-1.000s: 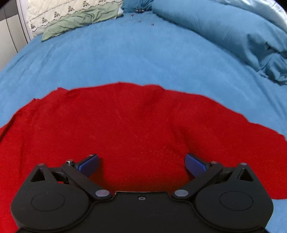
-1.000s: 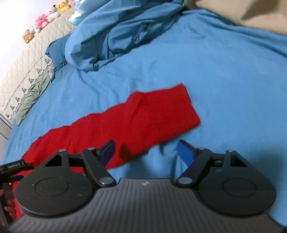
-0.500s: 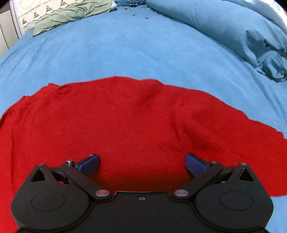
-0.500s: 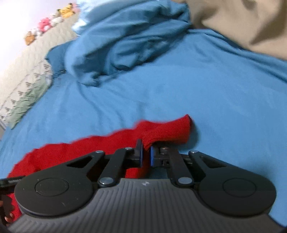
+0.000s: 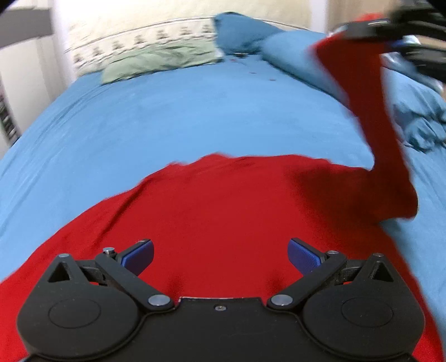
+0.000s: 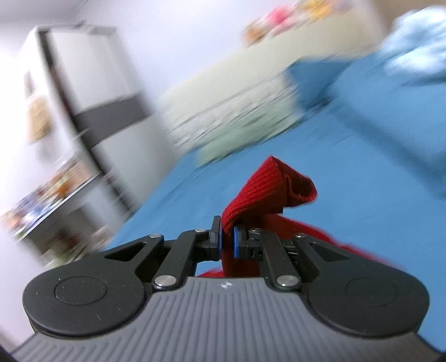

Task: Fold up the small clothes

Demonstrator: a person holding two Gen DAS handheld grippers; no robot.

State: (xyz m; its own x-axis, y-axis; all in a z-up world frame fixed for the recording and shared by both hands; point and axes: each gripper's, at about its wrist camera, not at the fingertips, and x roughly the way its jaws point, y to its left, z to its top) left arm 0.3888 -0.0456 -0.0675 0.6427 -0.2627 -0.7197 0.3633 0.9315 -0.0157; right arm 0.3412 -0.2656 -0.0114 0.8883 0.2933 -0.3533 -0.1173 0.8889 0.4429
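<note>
A red knit garment lies spread on the blue bed sheet. My left gripper is open and hovers low over its body, with red cloth between and below the blue fingertips. My right gripper is shut on the ribbed cuff of the red sleeve. In the left wrist view the sleeve rises from the garment's right side up to the right gripper at the top right.
A green pillow and a patterned headboard stand at the far end of the bed. A crumpled blue duvet lies along the right. A white cabinet and a cluttered shelf stand beside the bed.
My right gripper closed on the sleeve cuff and lifted it high off the bed, swinging toward the left. My left gripper stayed open over the garment and tilted up.
</note>
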